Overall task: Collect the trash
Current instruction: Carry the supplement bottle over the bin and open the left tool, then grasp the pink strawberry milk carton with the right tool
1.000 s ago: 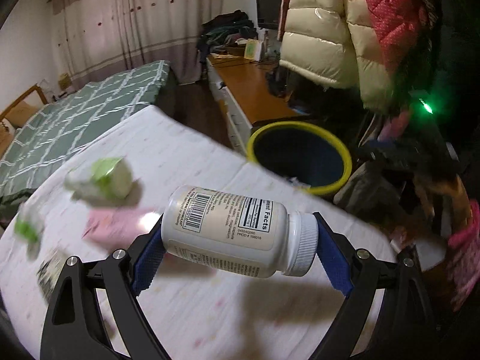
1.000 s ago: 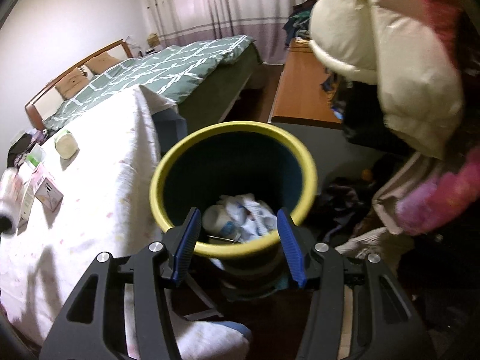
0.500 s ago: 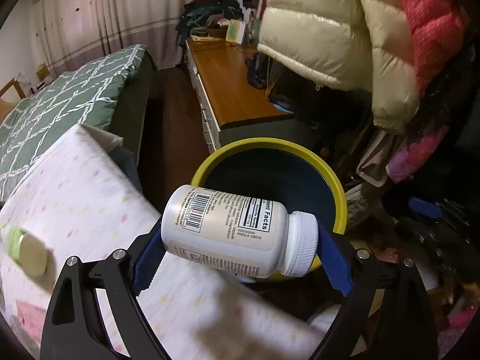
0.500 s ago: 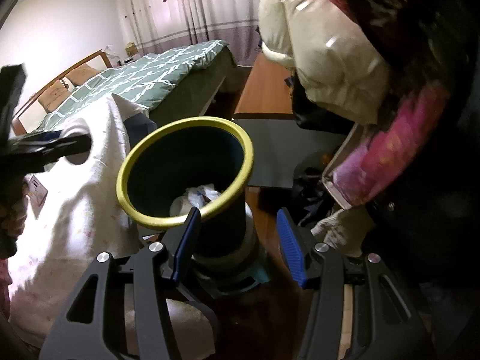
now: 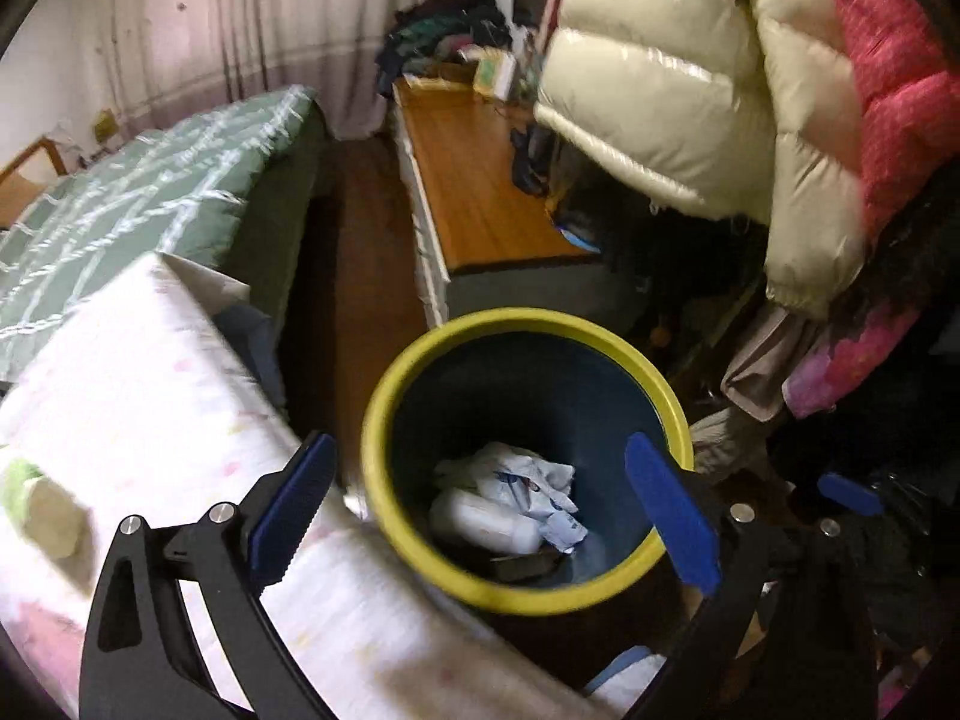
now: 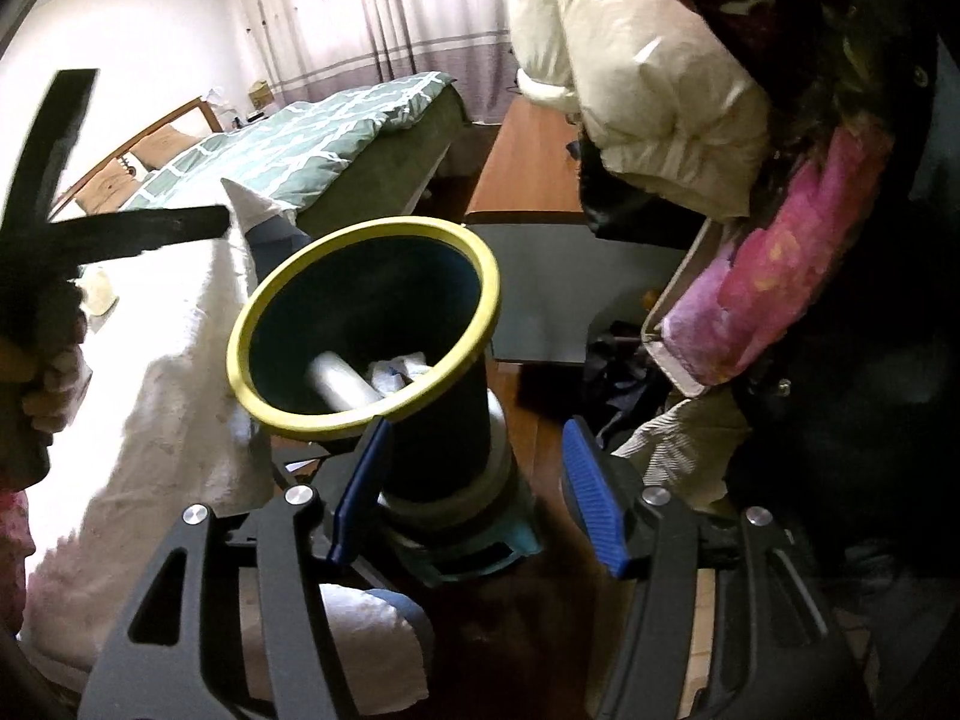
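Note:
My left gripper (image 5: 477, 462) hangs over the yellow-rimmed dark bin (image 5: 522, 324), its jaws opening wide with nothing between the blue pads. The white supplement bottle (image 5: 480, 519) lies inside the bin on crumpled white wrappers (image 5: 528, 480). In the right wrist view the bottle (image 6: 342, 384) shows as a blurred white cylinder in the bin (image 6: 420, 228). My right gripper (image 6: 480, 438) sits low beside the bin's dark wall. Its jaws are opening, and the right pad stands apart from the wall. A black finger (image 6: 150, 228) of the left gripper reaches in from the left.
A table under a white dotted cloth (image 5: 150, 396) lies left of the bin, with a green-and-white crumpled piece (image 5: 42, 510) on it. Puffy coats (image 5: 690, 120) hang at the right above piled clothes. A wooden bench (image 5: 480, 192) and a green bed (image 5: 150, 180) stand behind.
The left gripper swung from over the table to above the bin, opened and let go of the bottle, which now lies in the bin. The right gripper's jaws widened a little.

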The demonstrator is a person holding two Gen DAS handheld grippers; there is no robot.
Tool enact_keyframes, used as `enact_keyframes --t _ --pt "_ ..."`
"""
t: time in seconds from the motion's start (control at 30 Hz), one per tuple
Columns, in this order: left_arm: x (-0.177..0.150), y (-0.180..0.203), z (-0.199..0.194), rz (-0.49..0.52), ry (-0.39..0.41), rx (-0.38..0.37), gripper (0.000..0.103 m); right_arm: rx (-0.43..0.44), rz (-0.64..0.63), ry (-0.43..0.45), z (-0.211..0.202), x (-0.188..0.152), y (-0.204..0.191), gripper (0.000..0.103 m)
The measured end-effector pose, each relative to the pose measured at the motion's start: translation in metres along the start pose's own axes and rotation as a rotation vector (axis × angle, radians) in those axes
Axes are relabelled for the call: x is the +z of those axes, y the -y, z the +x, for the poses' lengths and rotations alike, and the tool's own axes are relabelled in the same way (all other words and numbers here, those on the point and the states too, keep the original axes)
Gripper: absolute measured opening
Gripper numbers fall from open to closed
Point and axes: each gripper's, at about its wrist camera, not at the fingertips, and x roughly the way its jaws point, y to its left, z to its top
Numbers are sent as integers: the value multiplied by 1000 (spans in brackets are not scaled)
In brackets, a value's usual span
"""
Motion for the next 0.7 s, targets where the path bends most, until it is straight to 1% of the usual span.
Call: enact_keyframes --t 0.1,0.2,0.3,0.37,0.4,0.53,0.6,0.7 --pt "-15 -16 -42 -19 54 23 97 22 -14 2 1 0 -10 57" --pt "-38 -40 -91 -79 111 42 98 41 -40 -3 4 2 -24 57" --pt "-65 -65 -133 -139 151 83 98 63 -73 -9 7 2 -42 57" --pt "-90 -86 -165 -186 182 132 98 78 -92 -15 10 3 -53 57" --pt "-100 -94 -175 -203 184 153 98 88 -108 -22 13 3 -62 57" --pt "-158 -132 -222 -293 191 326 98 148 -177 -57 25 2 -99 57" --pt "-183 -148 -238 -335 177 388 98 190 -221 -71 30 3 -123 57" --pt "-215 -167 -258 -410 172 435 98 269 -278 -79 31 8 -162 57"
